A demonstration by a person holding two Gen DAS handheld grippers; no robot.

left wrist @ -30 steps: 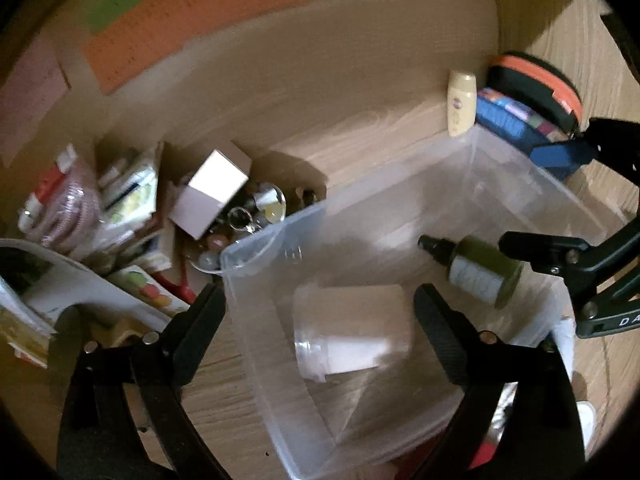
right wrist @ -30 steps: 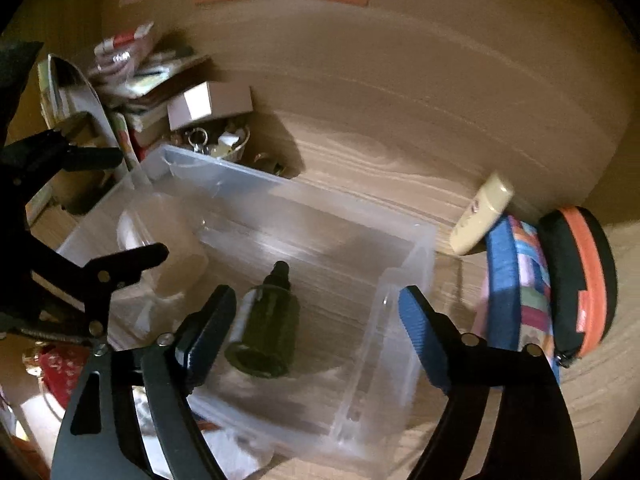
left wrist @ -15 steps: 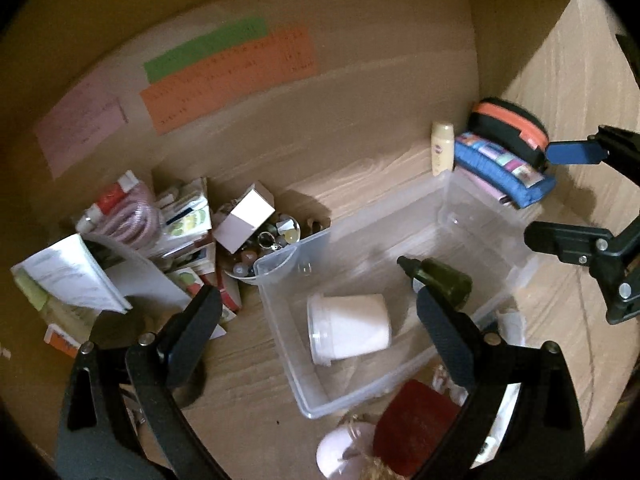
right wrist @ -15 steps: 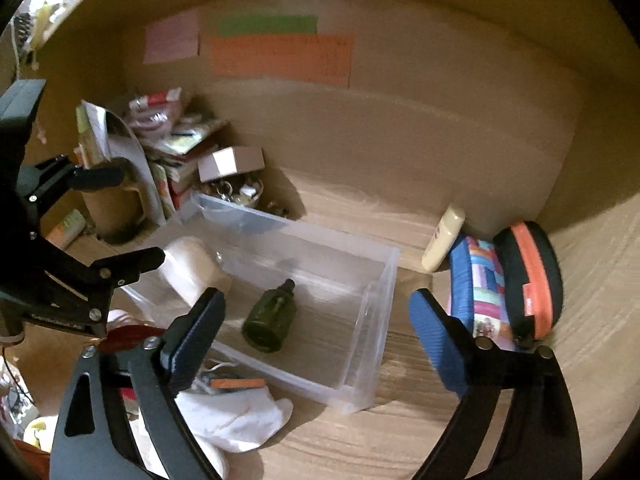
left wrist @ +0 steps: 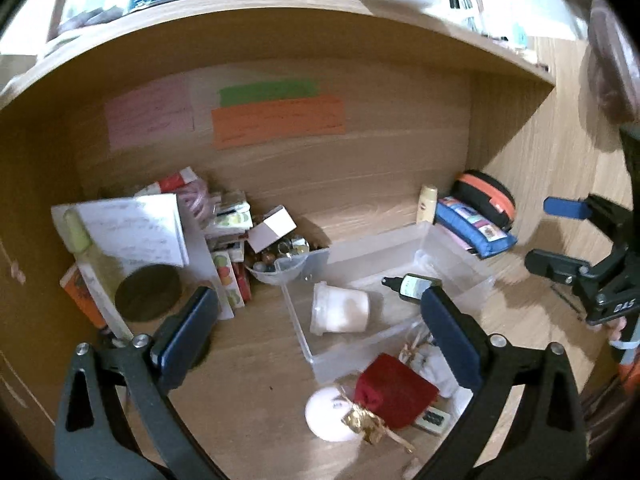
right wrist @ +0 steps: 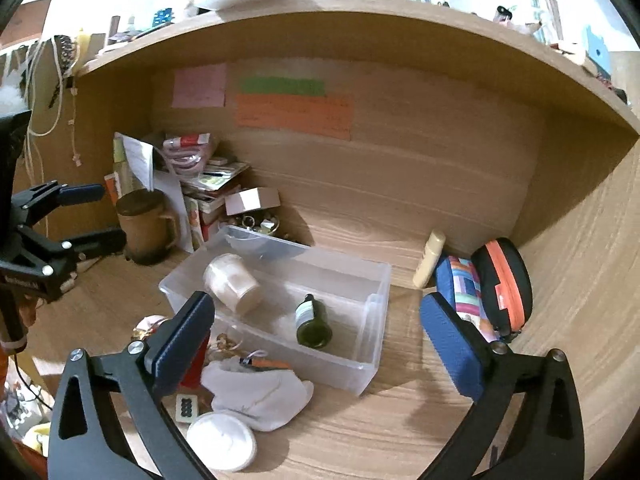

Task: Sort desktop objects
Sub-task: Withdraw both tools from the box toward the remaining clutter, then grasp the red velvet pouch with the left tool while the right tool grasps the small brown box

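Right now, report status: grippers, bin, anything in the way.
Left gripper open, empty. Right gripper open, empty. Clear bin holds white jar and green bottle, both on their sides. Cloth pouch and red bag lie before the bin.

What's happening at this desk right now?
A person with two handheld grippers is sorting desk clutter into a clear bin. A white jar and a dark green bottle lie inside it. The left gripper and right gripper are both open and empty, above the desk. A white pouch and other items remain outside.
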